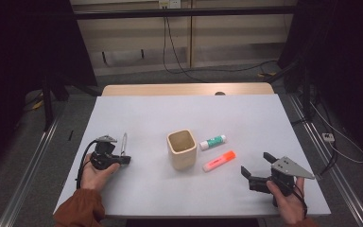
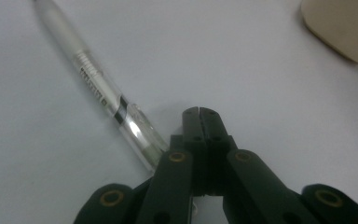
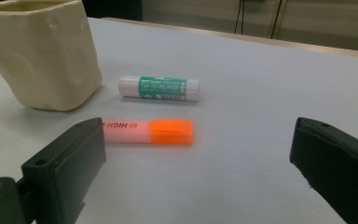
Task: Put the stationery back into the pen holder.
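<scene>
The left gripper [image 2: 199, 112] sat with its jaws closed on nothing, the clear pen [image 2: 103, 93] lying on the table [image 1: 137, 109] just beside it. The right gripper [image 1: 255, 165] held its jaws wide apart, near the orange highlighter [image 3: 148, 131] and cream cup [image 1: 181, 149].
</scene>
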A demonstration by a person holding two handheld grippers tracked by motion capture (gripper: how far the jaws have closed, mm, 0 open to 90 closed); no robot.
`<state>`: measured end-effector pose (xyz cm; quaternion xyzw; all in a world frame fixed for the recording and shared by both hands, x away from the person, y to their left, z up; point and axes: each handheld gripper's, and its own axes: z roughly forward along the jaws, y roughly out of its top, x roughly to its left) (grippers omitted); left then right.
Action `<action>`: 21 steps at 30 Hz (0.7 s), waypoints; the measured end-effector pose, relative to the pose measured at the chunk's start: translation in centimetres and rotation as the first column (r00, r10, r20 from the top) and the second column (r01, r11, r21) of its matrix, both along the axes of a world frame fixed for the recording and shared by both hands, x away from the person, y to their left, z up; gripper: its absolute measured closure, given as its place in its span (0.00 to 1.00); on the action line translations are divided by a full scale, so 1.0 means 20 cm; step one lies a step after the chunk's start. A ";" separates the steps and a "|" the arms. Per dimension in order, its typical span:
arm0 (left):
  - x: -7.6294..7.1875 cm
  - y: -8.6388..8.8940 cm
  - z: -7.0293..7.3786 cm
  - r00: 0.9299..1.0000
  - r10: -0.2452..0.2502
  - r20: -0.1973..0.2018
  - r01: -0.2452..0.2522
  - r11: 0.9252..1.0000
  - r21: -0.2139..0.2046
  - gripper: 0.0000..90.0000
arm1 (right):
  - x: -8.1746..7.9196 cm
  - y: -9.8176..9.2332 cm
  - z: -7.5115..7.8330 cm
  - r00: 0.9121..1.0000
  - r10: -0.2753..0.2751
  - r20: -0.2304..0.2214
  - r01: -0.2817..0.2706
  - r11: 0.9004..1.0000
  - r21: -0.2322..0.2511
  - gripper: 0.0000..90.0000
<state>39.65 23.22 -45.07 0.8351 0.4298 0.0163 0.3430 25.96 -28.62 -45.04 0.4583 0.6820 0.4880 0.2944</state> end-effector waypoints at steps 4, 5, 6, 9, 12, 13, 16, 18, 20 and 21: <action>-0.02 0.05 0.00 1.000 0.016 -0.008 -0.016 1.000 -0.009 1.00 | 0.00 0.00 0.00 1.000 0.000 0.001 0.000 1.000 -0.004 0.04; -0.02 0.06 0.00 1.000 0.017 -0.008 -0.017 1.000 -0.004 1.00 | 0.00 0.00 0.00 1.000 0.000 0.000 0.000 1.000 -0.003 0.04; -0.02 0.06 0.01 1.000 0.018 -0.008 -0.018 1.000 0.001 1.00 | 0.00 0.00 0.00 1.000 0.001 0.000 -0.001 1.000 -0.002 0.04; -0.03 0.09 0.01 1.000 0.028 -0.010 -0.028 1.000 0.006 1.00 | 0.00 0.00 0.00 1.000 0.001 0.000 -0.001 1.000 -0.004 0.04; -0.03 0.11 0.01 0.999 0.044 -0.008 -0.044 0.999 0.016 1.00 | 0.00 0.00 0.00 1.000 0.001 0.000 -0.001 1.000 -0.004 0.04; -0.03 0.11 0.01 0.999 0.048 -0.012 -0.048 0.999 0.010 1.00 | 0.00 0.00 0.00 1.000 0.001 0.001 -0.001 1.000 -0.003 0.04; -0.03 0.12 0.02 0.999 0.047 -0.010 -0.047 0.999 0.018 1.00 | 0.00 0.00 0.00 1.000 0.001 0.001 -0.001 1.000 -0.002 0.04; -0.03 0.13 0.02 0.998 0.056 -0.006 -0.056 0.998 0.029 1.00 | 0.00 0.00 0.00 1.000 0.002 0.002 -0.002 1.000 -0.001 0.04; -0.03 0.14 0.02 0.998 0.055 -0.010 -0.055 0.998 0.028 1.00 | 0.00 0.00 0.00 1.000 0.003 0.002 -0.003 1.000 -0.005 0.04; -0.03 0.15 0.02 0.998 0.054 -0.010 -0.054 0.998 0.030 1.00 | 0.00 0.00 0.00 1.000 0.001 0.001 -0.001 1.000 -0.003 0.04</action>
